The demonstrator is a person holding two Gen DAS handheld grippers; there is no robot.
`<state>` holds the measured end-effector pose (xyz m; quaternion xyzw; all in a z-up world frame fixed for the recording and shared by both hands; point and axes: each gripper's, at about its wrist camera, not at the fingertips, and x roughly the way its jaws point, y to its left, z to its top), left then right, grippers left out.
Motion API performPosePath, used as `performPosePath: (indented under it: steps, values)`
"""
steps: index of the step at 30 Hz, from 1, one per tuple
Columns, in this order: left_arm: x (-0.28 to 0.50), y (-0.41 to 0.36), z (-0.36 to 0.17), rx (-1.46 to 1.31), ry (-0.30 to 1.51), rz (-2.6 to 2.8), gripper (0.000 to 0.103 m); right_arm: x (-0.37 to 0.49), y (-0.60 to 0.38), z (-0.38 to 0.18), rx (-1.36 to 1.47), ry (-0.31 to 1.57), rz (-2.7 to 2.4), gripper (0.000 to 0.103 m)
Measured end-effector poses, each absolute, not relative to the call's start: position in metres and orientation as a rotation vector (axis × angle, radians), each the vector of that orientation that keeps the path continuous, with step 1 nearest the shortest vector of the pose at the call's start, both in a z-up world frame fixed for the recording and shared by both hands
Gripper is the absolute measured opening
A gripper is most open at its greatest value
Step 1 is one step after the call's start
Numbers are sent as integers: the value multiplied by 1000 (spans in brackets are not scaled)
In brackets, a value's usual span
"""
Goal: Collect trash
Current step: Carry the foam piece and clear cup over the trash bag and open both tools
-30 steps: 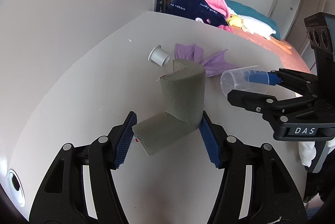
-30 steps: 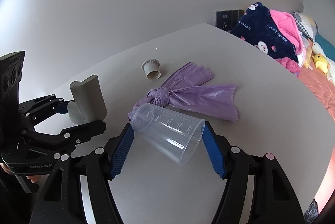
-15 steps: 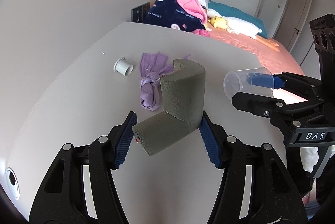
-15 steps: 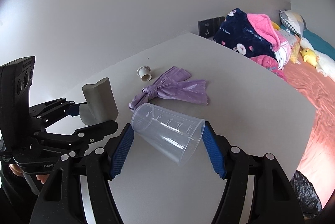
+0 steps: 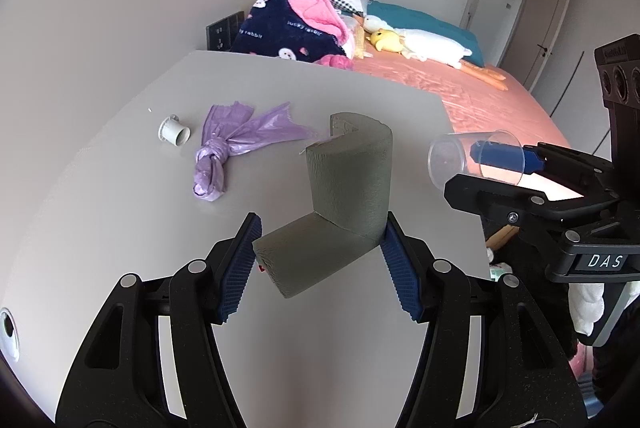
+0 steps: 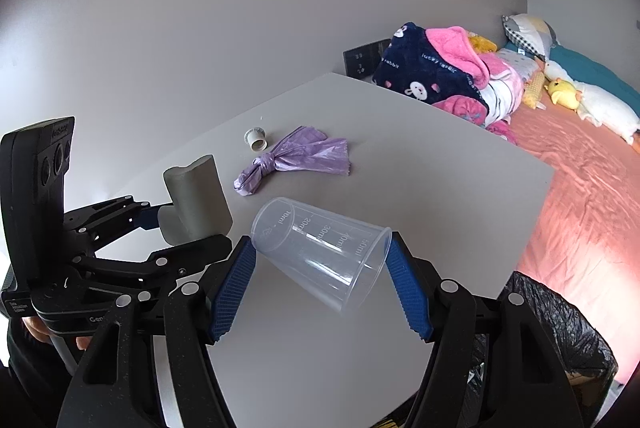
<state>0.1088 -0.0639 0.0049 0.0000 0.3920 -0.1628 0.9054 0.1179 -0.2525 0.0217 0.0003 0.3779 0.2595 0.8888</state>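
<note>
Right gripper (image 6: 320,268) has the clear measuring cup (image 6: 324,252) pinched between its blue pads, cup tipped on its side above the grey table (image 6: 440,196). Off to the left, the left gripper (image 6: 168,228) clamps a bent grey foam piece (image 6: 196,196). On the table lie a knotted purple plastic bag (image 6: 296,158) and, just beside it, a small white cap (image 6: 256,140). A black-lined bin (image 6: 560,332) sits at the table's near right corner.
</note>
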Motion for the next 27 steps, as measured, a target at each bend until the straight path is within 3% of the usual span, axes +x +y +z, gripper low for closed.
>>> performPosePath:
  steps: [27]
  values:
    - [73,-156,22,65,798,-490,59,62,-349,32,82,728,394,68]
